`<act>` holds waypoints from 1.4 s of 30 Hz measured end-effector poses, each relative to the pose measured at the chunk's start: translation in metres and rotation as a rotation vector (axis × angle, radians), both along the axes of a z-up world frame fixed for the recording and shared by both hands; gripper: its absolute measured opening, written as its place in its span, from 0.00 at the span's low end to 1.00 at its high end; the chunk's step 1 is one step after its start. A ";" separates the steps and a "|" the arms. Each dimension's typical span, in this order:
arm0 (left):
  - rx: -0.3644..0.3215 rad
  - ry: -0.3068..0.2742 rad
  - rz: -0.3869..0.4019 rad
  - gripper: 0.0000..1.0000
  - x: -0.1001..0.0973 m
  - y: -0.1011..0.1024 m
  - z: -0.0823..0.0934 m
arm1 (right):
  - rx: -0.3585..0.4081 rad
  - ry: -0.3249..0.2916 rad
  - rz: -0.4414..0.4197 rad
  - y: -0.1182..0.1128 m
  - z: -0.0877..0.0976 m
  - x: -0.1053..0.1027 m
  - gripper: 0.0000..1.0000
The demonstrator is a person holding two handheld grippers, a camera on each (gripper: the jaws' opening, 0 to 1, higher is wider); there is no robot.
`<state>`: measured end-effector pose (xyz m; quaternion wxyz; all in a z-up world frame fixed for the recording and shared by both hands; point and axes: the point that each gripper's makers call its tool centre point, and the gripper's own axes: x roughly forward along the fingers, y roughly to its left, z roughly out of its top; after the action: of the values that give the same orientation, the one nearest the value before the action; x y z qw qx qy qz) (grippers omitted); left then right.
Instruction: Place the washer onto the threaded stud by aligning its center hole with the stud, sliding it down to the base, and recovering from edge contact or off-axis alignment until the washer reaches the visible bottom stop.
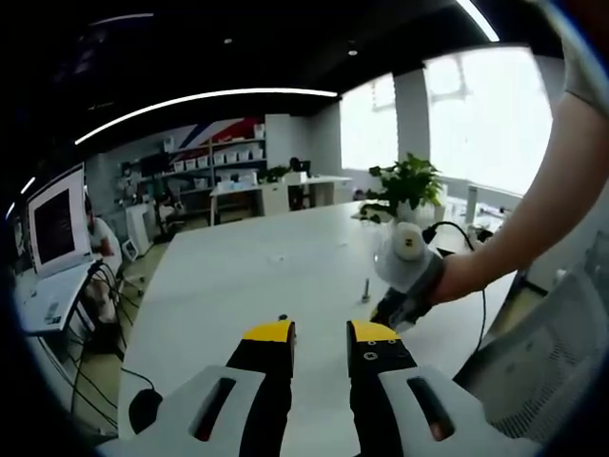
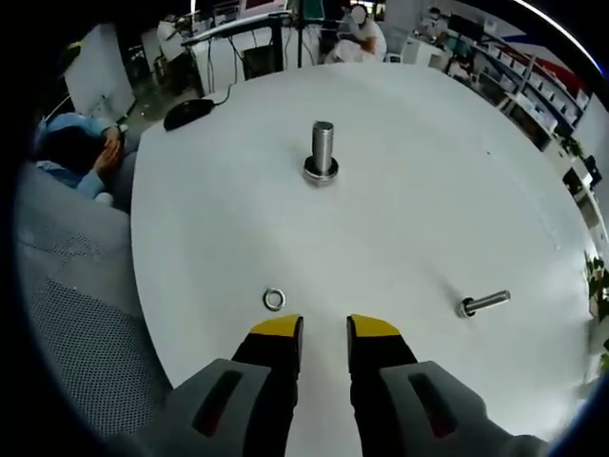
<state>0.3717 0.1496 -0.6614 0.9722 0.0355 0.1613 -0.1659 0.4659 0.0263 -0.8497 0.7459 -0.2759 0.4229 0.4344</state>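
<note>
Washer (image 2: pixel 274 299) lies flat on the white table (image 2: pixel 428 190), just beside the left yellow tip of the right gripper (image 2: pixel 324 328) and well short of the stud (image 2: pixel 322 152), which stands upright on its round base farther out along the gripper's line. A loose bolt (image 2: pixel 485 304) lies on its side, off to the right of the stud and nearer the gripper. The right gripper's jaws stand a little apart and hold nothing. In the left gripper view, the left gripper (image 1: pixel 321 333) is likewise parted and empty, with the stud (image 1: pixel 365 289) small beyond it; detail there is too fine to read.

The washer is probably thin, stiff steel, light and slick, and lying flat it gives little to pinch. Taking it by opposite edges of the rim, or tipping one edge up first, seems best; the hole must stay free for the stud. It is not yet picked up.
</note>
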 end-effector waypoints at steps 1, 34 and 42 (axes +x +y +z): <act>0.001 0.001 0.001 0.20 0.000 0.000 0.000 | 0.006 0.003 0.000 0.002 -0.001 -0.001 0.22; 0.010 0.012 0.017 0.20 0.001 0.004 -0.003 | 0.015 0.045 0.053 0.027 -0.027 -0.027 0.23; 0.014 0.015 0.017 0.20 0.001 0.004 -0.004 | 0.020 0.042 0.036 0.028 -0.026 -0.025 0.21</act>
<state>0.3726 0.1535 -0.6653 0.9721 0.0395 0.1698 -0.1569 0.4410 0.0539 -0.8757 0.7316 -0.2666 0.4291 0.4577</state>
